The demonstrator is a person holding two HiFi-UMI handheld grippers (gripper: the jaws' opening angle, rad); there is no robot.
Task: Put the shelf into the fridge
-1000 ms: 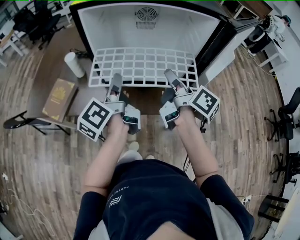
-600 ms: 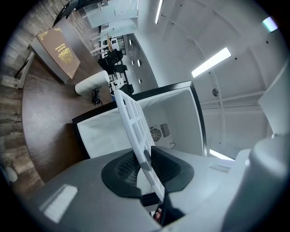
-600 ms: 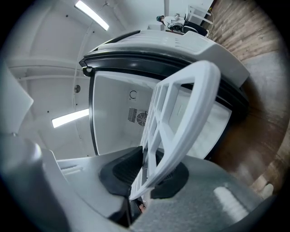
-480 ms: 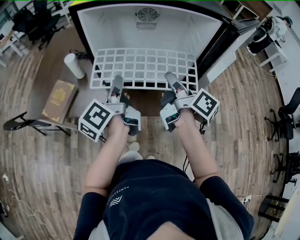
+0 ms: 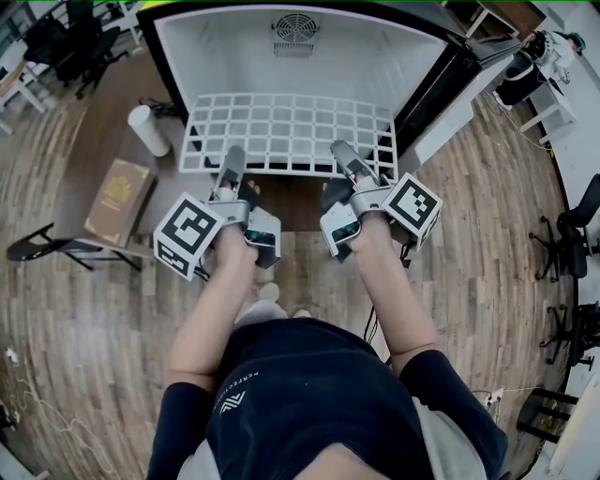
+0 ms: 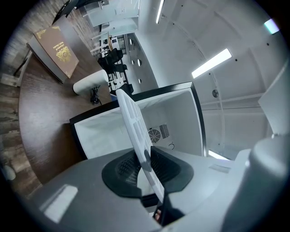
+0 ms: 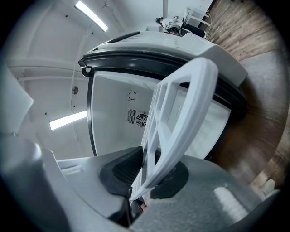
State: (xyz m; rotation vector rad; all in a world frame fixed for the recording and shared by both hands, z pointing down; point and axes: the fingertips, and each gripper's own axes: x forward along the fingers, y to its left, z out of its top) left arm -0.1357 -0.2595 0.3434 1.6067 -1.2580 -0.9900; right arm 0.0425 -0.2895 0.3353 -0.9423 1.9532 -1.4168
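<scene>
The wood-plank floor (image 5: 94, 309) spreads all round me. Straight ahead stands the open black-framed fridge with a white inside (image 5: 234, 56), its round fan grille (image 5: 293, 28) on the back wall. The flat white plastic grid shelf (image 5: 291, 131) lies level across the mouth of the fridge, its long axis running left to right. Its far edge is toward the back wall and its near edge is toward me. I hold that near edge with both claws, my left gripper (image 5: 232, 167) left of the middle and my right gripper (image 5: 347, 161) right of the middle. Each points level along the way the shelf has to go, and neither hand is clearly nearer the opening. Both pairs of jaws stand narrow, pads pressed on the shelf's rim, and both have just been tightening on it. So I judge the coming move to be a straight push forward that keeps the shelf square to the side walls. I cannot make out any ledges or rails inside the fridge for it to rest on. I also cannot tell how far the far edge already reaches in. Off to the left, well clear of the shelf, a white cylinder (image 5: 148, 129) and a brown book-like box (image 5: 117, 197) rest on a dark surface.
</scene>
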